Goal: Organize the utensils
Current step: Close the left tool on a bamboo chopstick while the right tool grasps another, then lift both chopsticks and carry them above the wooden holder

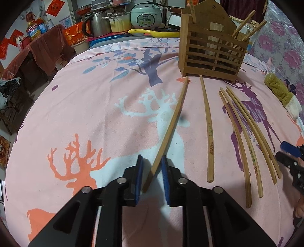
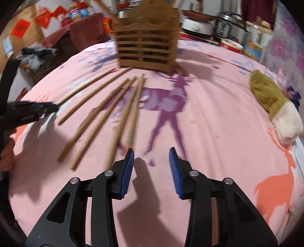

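Left gripper [image 1: 152, 167]: jaws nearly together, blue pads on either side of the near end of one chopstick [image 1: 169, 129]. The right pad looks to be touching it, while a sliver of gap shows at the left pad, so I can't tell if it is truly clamped. That chopstick runs from the jaws diagonally up toward the wooden utensil holder [image 1: 212, 53], its far tip just short of the holder's base.

Right gripper [image 2: 152, 161]: jaws apart, nothing between them, only pink cloth and their own shadow. It sits just right of the near ends of the chopstick group; the nearest stick ends beside its left pad. This view is motion-blurred.

Loose chopsticks [image 1: 237, 133] lie side by side on the surface to the right of the left gripper: one single [image 1: 208, 129], then four bunched closer, all fanning toward the holder. The holder stands upright at the far side and already has several sticks poking out of its compartments.

The surface is covered by a pink deer-print cloth [image 1: 95, 114]. An olive and white plush mitten [image 2: 271, 102] lies at the right edge, well apart from the chopsticks. Rice cooker [image 1: 145, 15], kettle [image 1: 96, 24] and other kitchen clutter sit behind.
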`<state>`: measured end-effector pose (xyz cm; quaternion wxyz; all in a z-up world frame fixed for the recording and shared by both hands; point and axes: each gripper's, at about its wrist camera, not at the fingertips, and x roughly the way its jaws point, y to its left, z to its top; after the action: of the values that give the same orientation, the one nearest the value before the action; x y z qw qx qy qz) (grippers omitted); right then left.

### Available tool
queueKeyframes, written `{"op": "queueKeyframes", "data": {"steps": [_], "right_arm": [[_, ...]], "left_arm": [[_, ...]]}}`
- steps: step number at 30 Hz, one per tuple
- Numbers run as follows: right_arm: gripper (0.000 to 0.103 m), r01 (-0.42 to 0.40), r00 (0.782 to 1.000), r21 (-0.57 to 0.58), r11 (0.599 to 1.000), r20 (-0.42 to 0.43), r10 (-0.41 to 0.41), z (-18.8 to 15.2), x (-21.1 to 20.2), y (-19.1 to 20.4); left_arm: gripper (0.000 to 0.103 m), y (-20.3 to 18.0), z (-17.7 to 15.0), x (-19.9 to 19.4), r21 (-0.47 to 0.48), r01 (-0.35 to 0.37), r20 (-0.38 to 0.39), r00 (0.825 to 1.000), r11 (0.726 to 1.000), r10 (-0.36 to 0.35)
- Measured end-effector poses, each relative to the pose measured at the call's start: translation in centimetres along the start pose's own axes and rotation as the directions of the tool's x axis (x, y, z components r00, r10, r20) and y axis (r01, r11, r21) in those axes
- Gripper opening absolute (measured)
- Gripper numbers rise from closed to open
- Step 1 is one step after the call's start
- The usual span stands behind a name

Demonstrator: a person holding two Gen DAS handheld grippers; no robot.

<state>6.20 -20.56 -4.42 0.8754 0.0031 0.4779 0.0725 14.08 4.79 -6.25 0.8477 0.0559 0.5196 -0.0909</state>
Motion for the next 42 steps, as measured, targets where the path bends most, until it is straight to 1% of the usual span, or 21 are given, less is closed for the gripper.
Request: {"op": "queueKeyframes", "data": {"steps": [2, 5, 7, 8, 10, 11, 13, 14, 16, 17, 18, 20, 24, 25, 27, 28, 30, 33, 37, 40, 42], "right_arm": [[0.039, -0.043, 0.999, 0.015, 0.999, -0.001, 0.043, 0.0, -0.1, -0.3], [0.039, -0.102, 0.995, -0.006, 0.995, 0.023, 0.102, -0.1, -0.9, 0.3], [0.039, -0.137, 0.990, -0.018, 0.990, 0.016, 0.137, -0.3, -1.0, 0.7], [0.039, -0.139, 0.990, -0.027, 0.990, 0.008, 0.139, -0.5, -0.9, 0.9], [0.038, -0.114, 0.993, -0.051, 0.992, -0.013, 0.113, -1.0, -0.5, 1.6], [0.035, -0.093, 0.996, -0.061, 0.994, -0.014, 0.092, -1.3, -0.4, 1.8], [0.034, -0.040, 0.999, -0.074, 0.996, -0.013, 0.039, -1.6, -0.3, 1.6], [0.034, -0.033, 0.999, -0.066, 0.997, -0.012, 0.032, -1.6, -0.3, 1.2], [0.035, 0.028, 1.000, -0.038, 0.999, 0.000, -0.028, -1.4, -0.3, 0.2], [0.036, 0.029, 1.000, -0.027, 0.999, -0.003, -0.029, -1.4, -0.3, -0.2], [0.036, 0.007, 1.000, -0.012, 1.000, -0.006, -0.008, -1.3, -0.2, -0.5], [0.036, -0.004, 1.000, -0.018, 1.000, -0.007, 0.004, -1.4, -0.2, -0.4], [0.036, 0.015, 1.000, -0.051, 0.999, 0.006, -0.015, -1.7, -0.2, 0.2], [0.034, 0.010, 1.000, -0.048, 0.999, 0.006, -0.010, -1.8, -0.3, 0.0], [0.021, -0.009, 1.000, -0.042, 0.999, 0.006, 0.010, -2.0, -0.5, -0.1], [0.006, -0.026, 1.000, -0.045, 0.999, 0.005, 0.026, -2.1, -0.6, 0.0], [0.006, -0.016, 1.000, -0.060, 0.998, 0.013, 0.017, -2.2, -0.7, 0.4], [0.006, -0.011, 0.999, -0.068, 0.998, 0.046, 0.014, -2.1, -1.3, 0.7], [0.006, -0.018, 0.990, -0.054, 0.998, 0.136, 0.025, -1.8, -3.3, 0.5], [0.006, -0.015, 0.980, -0.038, 0.999, 0.197, 0.022, -1.3, -4.8, 0.2], [0.006, -0.017, 0.969, -0.025, 1.000, 0.248, 0.023, -0.7, -6.2, 0.0]], "left_arm": [[0.025, 0.0, 0.0, 0.0, -0.001, -0.002, 0.000, 1.000, 1.000, 0.002], [0.026, 0.1, 0.0, 0.0, -0.002, -0.002, 0.000, 1.000, 1.000, 0.002], [0.027, 0.0, 0.0, 0.0, -0.003, -0.001, 0.000, 1.000, 1.000, 0.001], [0.028, 0.0, 0.0, 0.0, -0.004, 0.000, -0.001, 1.000, 1.000, 0.000], [0.028, 0.0, -0.1, -0.1, -0.005, 0.000, 0.000, 1.000, 1.000, 0.000], [0.028, 0.0, -0.1, -0.1, -0.004, 0.000, 0.000, 1.000, 1.000, 0.000], [0.028, 0.0, -0.1, -0.1, -0.002, 0.001, 0.000, 1.000, 1.000, -0.001], [0.029, -0.1, -0.3, -0.2, 0.003, 0.001, 0.002, 1.000, 1.000, -0.001], [0.031, -0.2, -0.9, -0.5, 0.014, 0.008, 0.008, 1.000, 1.000, -0.008], [0.032, -0.2, -1.2, -0.7, 0.018, 0.019, 0.010, 1.000, 1.000, -0.019], [0.033, -0.2, -1.5, -0.9, 0.021, 0.026, 0.011, 1.000, 0.999, -0.026], [0.033, -0.2, -1.7, -1.0, 0.026, 0.035, 0.014, 0.999, 0.999, -0.035], [0.031, -0.9, -2.0, -1.0, 0.053, 0.012, 0.023, 1.000, 0.999, -0.013], [0.029, -1.0, -2.0, -1.1, 0.061, 0.009, 0.026, 1.000, 0.998, -0.010], [0.022, -1.1, -2.1, -1.1, 0.062, 0.024, 0.025, 0.999, 0.998, -0.026], [0.010, -1.0, -2.1, -1.1, 0.061, 0.036, 0.025, 0.999, 0.997, -0.038], [0.009, -1.1, -2.1, -1.2, 0.062, 0.043, 0.028, 0.999, 0.997, -0.045], [0.007, -1.2, -2.1, -1.7, 0.062, 0.048, 0.049, 0.997, 0.997, -0.052], [0.006, -1.0, -1.9, -3.6, 0.046, 0.055, 0.120, 0.991, 0.997, -0.060], [0.006, -1.3, -1.6, -5.0, 0.048, 0.041, 0.154, 0.987, 0.998, -0.048], [0.006, -1.6, -1.4, -5.8, 0.058, 0.031, 0.169, 0.985, 0.998, -0.040]]}}
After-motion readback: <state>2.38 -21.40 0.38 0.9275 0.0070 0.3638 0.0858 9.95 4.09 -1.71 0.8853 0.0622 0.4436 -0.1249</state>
